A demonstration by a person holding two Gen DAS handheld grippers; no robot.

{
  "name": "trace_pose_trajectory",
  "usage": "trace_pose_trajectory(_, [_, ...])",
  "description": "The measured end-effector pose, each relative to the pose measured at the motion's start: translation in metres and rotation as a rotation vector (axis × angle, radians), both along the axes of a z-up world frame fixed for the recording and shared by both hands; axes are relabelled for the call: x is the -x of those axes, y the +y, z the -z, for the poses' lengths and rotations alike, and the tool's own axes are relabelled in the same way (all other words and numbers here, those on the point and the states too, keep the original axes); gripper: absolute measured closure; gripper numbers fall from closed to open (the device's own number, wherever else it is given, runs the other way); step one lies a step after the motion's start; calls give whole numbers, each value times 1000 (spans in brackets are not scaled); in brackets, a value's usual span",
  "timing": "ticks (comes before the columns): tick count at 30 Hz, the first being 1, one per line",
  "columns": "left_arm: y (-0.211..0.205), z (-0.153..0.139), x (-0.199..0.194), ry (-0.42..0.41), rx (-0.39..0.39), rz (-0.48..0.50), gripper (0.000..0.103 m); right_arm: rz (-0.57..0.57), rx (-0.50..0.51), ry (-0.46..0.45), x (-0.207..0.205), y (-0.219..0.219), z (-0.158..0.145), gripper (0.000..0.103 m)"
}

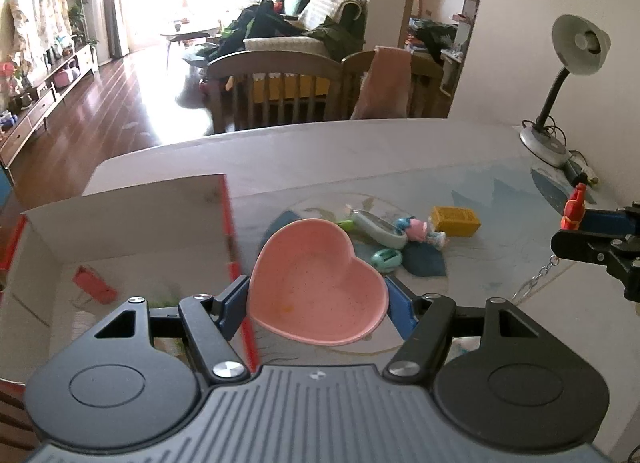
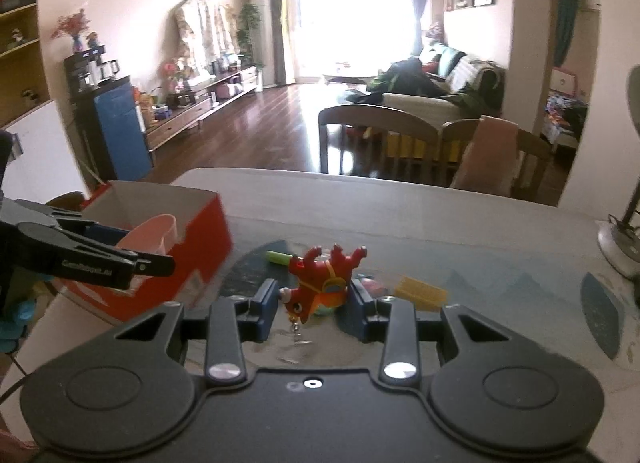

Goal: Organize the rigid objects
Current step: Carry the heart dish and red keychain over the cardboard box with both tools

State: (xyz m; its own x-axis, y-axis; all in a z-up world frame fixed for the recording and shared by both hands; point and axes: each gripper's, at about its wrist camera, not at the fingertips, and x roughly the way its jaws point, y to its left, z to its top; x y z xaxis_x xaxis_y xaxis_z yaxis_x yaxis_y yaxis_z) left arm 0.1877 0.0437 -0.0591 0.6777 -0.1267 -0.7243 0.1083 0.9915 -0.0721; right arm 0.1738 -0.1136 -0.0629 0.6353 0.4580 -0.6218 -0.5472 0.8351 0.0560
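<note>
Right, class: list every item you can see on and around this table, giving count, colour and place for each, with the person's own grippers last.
Heart-shaped bowl: one, pink, between the left gripper's fingers, beside the box.
Box: one, red outside and white inside, open, left on the table.
Flat item in box: one, red, on the box floor.
Toy animal: one, red, keychain dangling, between the right gripper's fingers.
Block: one, yellow, on the table.
Small toys: several, pastel, clustered mid-table.
Desk lamp: one, grey, far right on the table.
Chairs: two, wooden, behind the table.
Left gripper: one, black with blue pads.
Right gripper: one, black with blue pads.
</note>
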Motion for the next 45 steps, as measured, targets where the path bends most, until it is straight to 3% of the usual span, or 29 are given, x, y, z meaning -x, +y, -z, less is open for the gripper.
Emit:
trace_pose_trajectory(13, [87,-11,14,8,1,-103,32,-163,14,-57,2,102,-24,66])
trace_pose_trajectory(20, [134,-8,17,11,-31,-148,32,-212,43,-57,-5,159,-16,66])
trace_pose_trajectory(34, [210,30,-15,79,-102,-187,32,-268,193,6,-14,250,41,66])
trace_pose_trajectory(45, [212,64,-42,136,-105,-122,32,-299,302,83,-25,289,92,66])
